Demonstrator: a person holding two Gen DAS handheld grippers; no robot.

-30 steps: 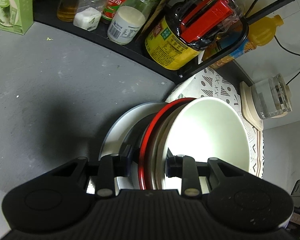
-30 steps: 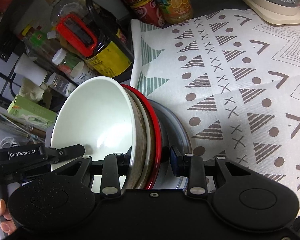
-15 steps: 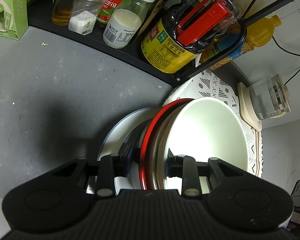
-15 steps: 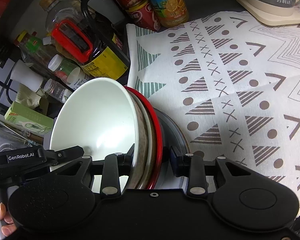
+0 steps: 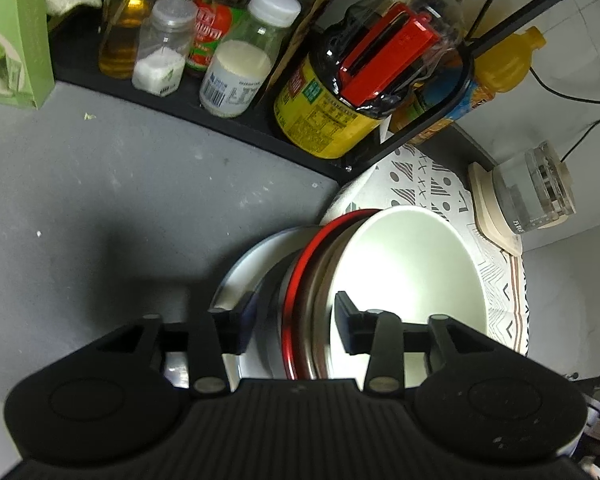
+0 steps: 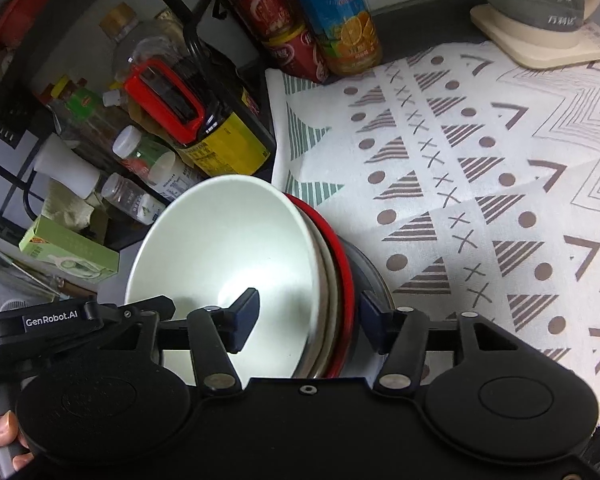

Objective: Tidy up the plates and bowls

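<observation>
Nested stack, white ceramic bowl [image 5: 412, 272] uppermost: rigid, glossy, breakable, likely heavy | rim grip advised | left claw [image 5: 296, 320], right claw [image 6: 308, 316]: just spread, straddling rims, pads clear.

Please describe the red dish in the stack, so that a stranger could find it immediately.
Start at the patterned white cloth and find the dish stack at its edge. The thin red-rimmed plate sits under the large white bowl and above the wide grey plate. It is the stack's only red piece.

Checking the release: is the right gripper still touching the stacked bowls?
Apart. The right wrist view shows the right gripper with jaws just opened, a plain gap between each pad and the stacked bowls standing between them.
</observation>
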